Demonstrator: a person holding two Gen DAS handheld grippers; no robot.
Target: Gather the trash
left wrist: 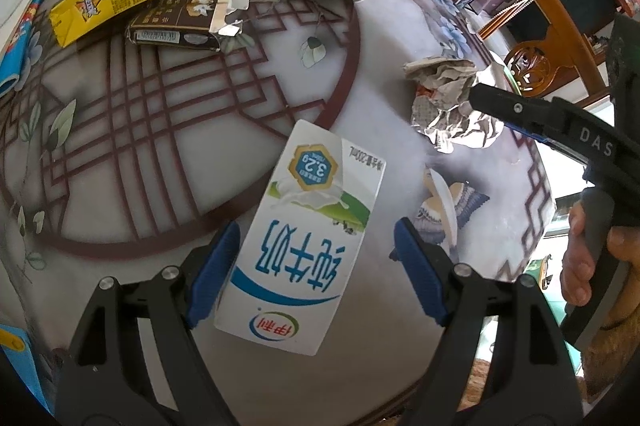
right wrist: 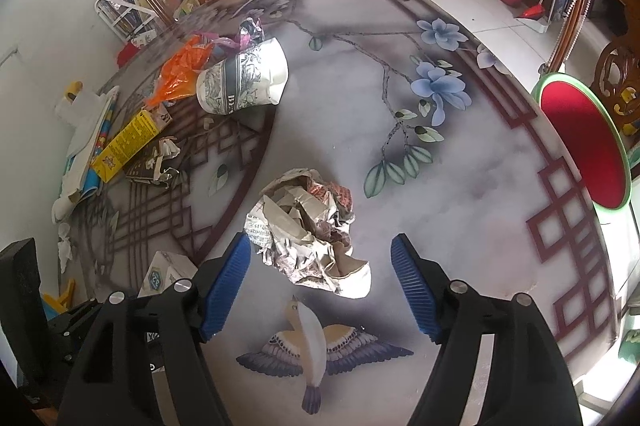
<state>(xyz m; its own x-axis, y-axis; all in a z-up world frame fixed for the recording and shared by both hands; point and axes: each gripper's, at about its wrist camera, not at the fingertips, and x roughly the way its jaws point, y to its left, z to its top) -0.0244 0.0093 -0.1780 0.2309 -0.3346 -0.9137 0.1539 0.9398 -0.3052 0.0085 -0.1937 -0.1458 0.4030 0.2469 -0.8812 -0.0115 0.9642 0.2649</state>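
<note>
A white milk carton (left wrist: 304,238) lies flat on the patterned table (left wrist: 352,82), between the open jaws of my left gripper (left wrist: 316,274); its left pad is close to the carton's edge. A crumpled newspaper ball (right wrist: 308,230) lies just ahead of my open right gripper (right wrist: 320,282), partly between the fingers. The ball also shows in the left wrist view (left wrist: 448,102), with the right gripper's finger (left wrist: 532,114) beside it. The carton's corner shows in the right wrist view (right wrist: 164,272).
Further back lie a crushed paper cup (right wrist: 244,78), an orange plastic bag (right wrist: 180,70), a yellow box (right wrist: 128,142), a dark torn packet (right wrist: 152,162) and paper rolls (right wrist: 88,154). A red round stool (right wrist: 584,150) stands beyond the table's right edge.
</note>
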